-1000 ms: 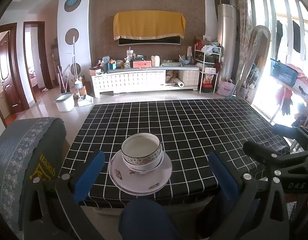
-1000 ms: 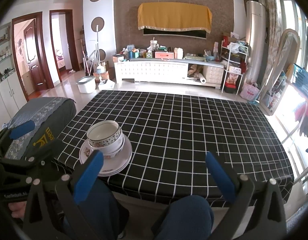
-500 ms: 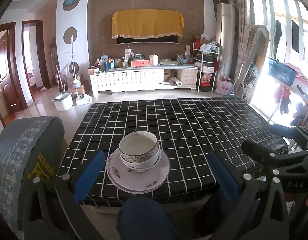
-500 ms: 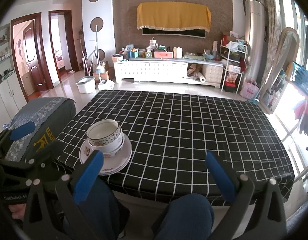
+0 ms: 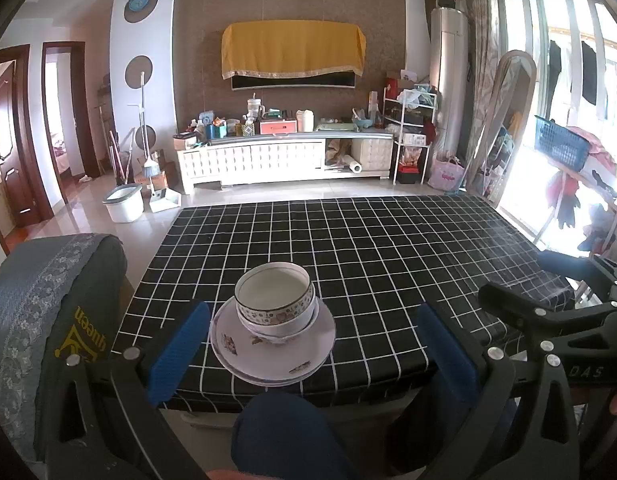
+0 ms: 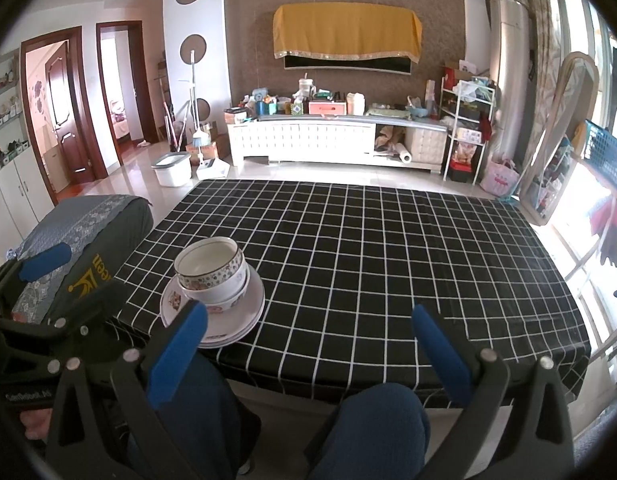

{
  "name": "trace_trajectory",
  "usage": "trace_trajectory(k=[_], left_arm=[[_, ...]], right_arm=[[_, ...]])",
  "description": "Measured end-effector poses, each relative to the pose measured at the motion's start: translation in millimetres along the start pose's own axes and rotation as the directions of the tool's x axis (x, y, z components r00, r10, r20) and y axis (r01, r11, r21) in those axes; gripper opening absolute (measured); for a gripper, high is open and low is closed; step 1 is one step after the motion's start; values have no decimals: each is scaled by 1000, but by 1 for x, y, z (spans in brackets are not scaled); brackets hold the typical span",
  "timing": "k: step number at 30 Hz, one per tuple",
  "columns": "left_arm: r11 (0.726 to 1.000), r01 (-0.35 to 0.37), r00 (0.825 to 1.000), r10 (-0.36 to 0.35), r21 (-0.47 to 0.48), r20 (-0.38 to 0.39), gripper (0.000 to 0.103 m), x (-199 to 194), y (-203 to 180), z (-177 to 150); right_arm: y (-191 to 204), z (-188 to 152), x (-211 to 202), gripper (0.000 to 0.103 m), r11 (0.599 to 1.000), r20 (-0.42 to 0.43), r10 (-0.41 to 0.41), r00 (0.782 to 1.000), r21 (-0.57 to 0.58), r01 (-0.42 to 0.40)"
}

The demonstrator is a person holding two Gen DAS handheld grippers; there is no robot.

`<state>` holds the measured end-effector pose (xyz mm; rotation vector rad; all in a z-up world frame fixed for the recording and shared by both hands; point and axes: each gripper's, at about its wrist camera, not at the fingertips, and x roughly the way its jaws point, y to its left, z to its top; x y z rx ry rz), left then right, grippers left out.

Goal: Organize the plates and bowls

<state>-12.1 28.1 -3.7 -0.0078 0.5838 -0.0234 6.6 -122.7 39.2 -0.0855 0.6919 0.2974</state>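
On the near edge of the tabletop [image 5: 388,264], toward its left corner: two bowls [image 5: 275,300] nested one inside the other, set on a stack of plates [image 5: 268,356]. From the right wrist view, same pile, bowls [image 6: 212,276] on plates [image 6: 244,316], with at least two plate rims showing at the front. Probably stacked so to gather the crockery into one compact, steady pile, widest pieces at the bottom; by that reading, sorting largely done. Nothing else on the black checked cloth.

Left gripper [image 5: 314,344] held back from the table edge, level with the pile and aimed straight at it, jaws spread wide and empty, blue pads to either side of the plates without touching them. Right gripper [image 6: 308,348] likewise spread wide and empty, pointed at bare cloth to the right of the pile, well apart from it. Each gripper visible in the other's view: right gripper [image 5: 548,312] at the far right, left gripper [image 6: 40,280] at the far left.

Below both, knees in blue trousers [image 6: 372,420] close to the table edge, so seated at the near side. Beside the table on the left, a chair back under a grey patterned cover [image 5: 48,312].

Pile close to the edge: a nudge toward the sitter could tip it off.
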Motion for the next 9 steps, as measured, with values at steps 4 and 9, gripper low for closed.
trace_trajectory(k=[4, 9], left_arm=[[1000, 2, 1000, -2, -1, -6, 103, 0, -1, -1], [1000, 10, 1000, -11, -6, -23, 103, 2, 1, -2]], right_arm=[[0, -2, 1, 103, 1000, -3, 2, 1000, 6, -2], [0, -5, 1, 103, 1000, -9, 2, 1000, 12, -2]])
